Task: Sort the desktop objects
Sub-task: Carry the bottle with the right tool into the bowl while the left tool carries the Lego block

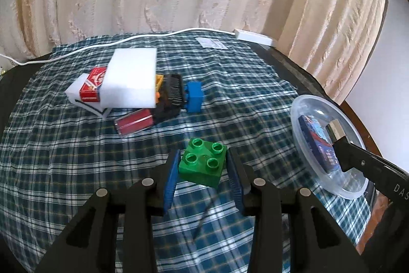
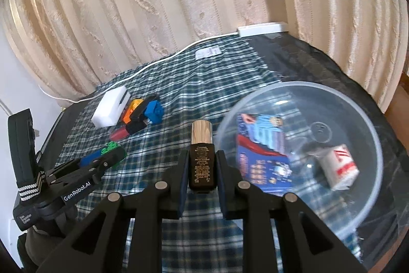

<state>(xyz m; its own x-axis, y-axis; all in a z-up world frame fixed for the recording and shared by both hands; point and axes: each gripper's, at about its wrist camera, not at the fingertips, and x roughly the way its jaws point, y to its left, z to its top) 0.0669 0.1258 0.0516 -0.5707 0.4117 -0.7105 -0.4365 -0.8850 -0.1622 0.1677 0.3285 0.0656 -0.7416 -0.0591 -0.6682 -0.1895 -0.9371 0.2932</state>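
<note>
Right hand-held gripper (image 2: 202, 170) clamps upright dark bottle (image 2: 201, 157); clear bowl (image 2: 358, 119) at three o'clock, apparently nearer than left hand-held gripper (image 1: 203, 170), clamping green brick (image 1: 203, 165).

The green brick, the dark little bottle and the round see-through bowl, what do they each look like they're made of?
Green brick: moulded hard plastic, by its glossy studs and sharp edges.
Dark bottle: probably dark glass or glossy plastic, going by its sheen; the cap has a wood-grain look, perhaps only printed.
Bowl: thin clear plastic, slightly frosted; the boxes inside and the cloth beneath show through.
</note>
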